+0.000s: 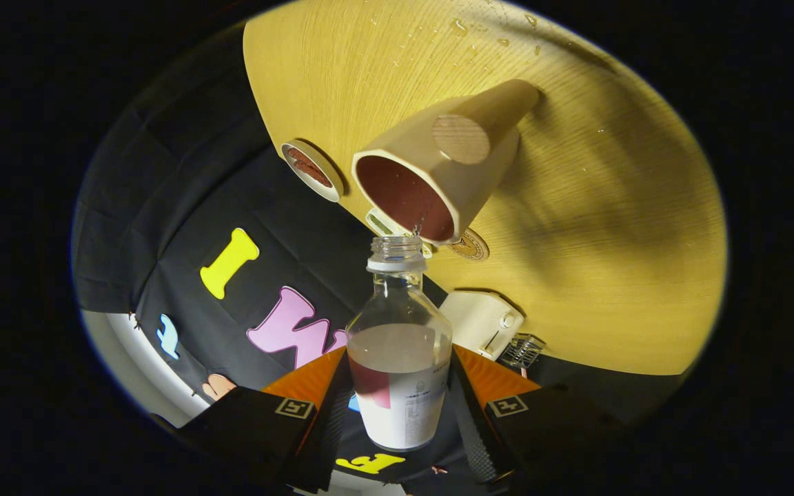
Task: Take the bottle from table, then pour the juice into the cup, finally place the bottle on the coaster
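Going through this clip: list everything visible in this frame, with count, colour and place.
bottle: one, clear with a white label, uncapped, between the fingers, mouth at the cup's rim
cup: one, cream outside, dark red inside, on the table just beyond the bottle
coaster: one, tan, on the table beside the cup
small dish: one, cream rim, reddish inside, near the table edge
white device: one, at the table edge
table: one, light wood, some droplets
gripper: one, fingers pressed on the bottle's sides
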The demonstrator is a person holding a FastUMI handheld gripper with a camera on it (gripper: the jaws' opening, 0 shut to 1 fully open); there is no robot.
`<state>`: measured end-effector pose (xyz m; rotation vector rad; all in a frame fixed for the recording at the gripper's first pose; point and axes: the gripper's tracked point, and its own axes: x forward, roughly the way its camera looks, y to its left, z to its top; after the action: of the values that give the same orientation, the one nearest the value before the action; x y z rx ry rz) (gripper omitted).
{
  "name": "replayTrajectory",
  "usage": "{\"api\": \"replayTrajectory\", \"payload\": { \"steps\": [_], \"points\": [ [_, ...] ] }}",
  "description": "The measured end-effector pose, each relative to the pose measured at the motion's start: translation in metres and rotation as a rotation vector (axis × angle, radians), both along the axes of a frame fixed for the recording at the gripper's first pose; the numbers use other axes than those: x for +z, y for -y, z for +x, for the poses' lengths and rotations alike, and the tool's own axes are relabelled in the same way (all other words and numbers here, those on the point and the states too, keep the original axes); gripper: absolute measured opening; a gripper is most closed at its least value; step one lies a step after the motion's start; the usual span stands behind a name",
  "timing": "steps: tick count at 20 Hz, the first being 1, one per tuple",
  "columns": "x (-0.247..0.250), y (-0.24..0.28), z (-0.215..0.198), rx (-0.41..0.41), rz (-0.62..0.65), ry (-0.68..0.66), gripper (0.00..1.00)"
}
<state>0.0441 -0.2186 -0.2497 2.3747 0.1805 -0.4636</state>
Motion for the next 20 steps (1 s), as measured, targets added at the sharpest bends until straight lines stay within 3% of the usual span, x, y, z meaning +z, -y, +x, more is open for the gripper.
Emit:
{"api": "replayTrajectory", "payload": {
  "steps": [9, 14, 20],
  "points": [
    [-0.002, -0.011, -0.006, 0.050, 0.058, -0.005, 0.76],
    [0.005, -0.016, -0.006, 0.085, 0.028, 0.001, 0.76],
    [0.018, -0.018, -0.008, 0.144, -0.184, 0.050, 0.76]
  ]
}}
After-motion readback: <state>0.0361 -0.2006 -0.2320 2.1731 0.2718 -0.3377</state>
